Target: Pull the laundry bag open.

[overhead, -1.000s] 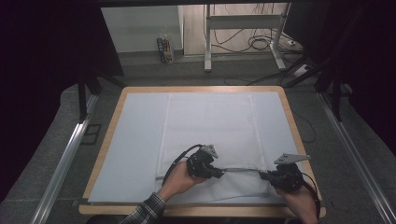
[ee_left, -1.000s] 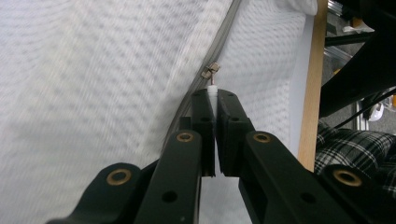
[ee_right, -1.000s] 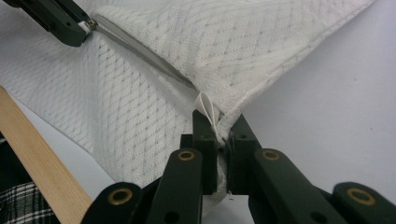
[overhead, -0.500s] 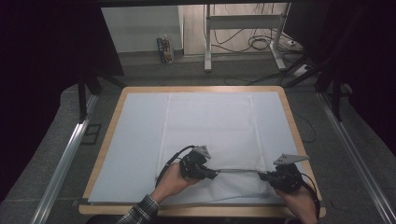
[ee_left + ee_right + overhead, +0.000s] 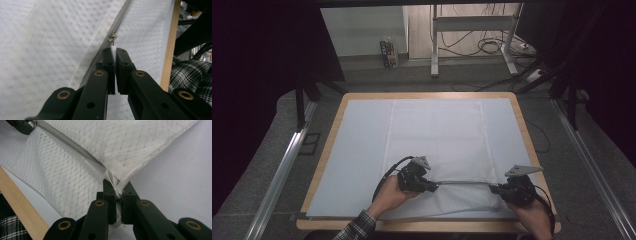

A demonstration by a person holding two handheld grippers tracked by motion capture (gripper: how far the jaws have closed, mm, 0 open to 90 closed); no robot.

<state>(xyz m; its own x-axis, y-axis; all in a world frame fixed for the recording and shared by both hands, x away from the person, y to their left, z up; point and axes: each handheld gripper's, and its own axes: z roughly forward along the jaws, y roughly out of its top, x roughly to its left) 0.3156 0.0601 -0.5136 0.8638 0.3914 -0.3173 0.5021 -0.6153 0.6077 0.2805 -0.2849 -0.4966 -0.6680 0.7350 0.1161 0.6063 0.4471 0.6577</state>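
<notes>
White mesh zippered cover (image 5: 437, 135), flat on tabletop (image 5: 327, 150), zipper (image 5: 120, 20) along its near edge. Left tool (image 5: 113, 53) clamped on the zipper pull (image 5: 113, 40); right tool (image 5: 117, 191) clamped on the cover's corner (image 5: 113, 178). Risk: small pull may slip free, or slack fabric may jam the slider.

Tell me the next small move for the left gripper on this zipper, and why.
Probably draw the left gripper, shut on the zipper pull, along the zipper, away from the right gripper. The right gripper is shut on the cover's corner, anchoring that end, and the zipper lies straight between them, so the slider should run freely.
</notes>
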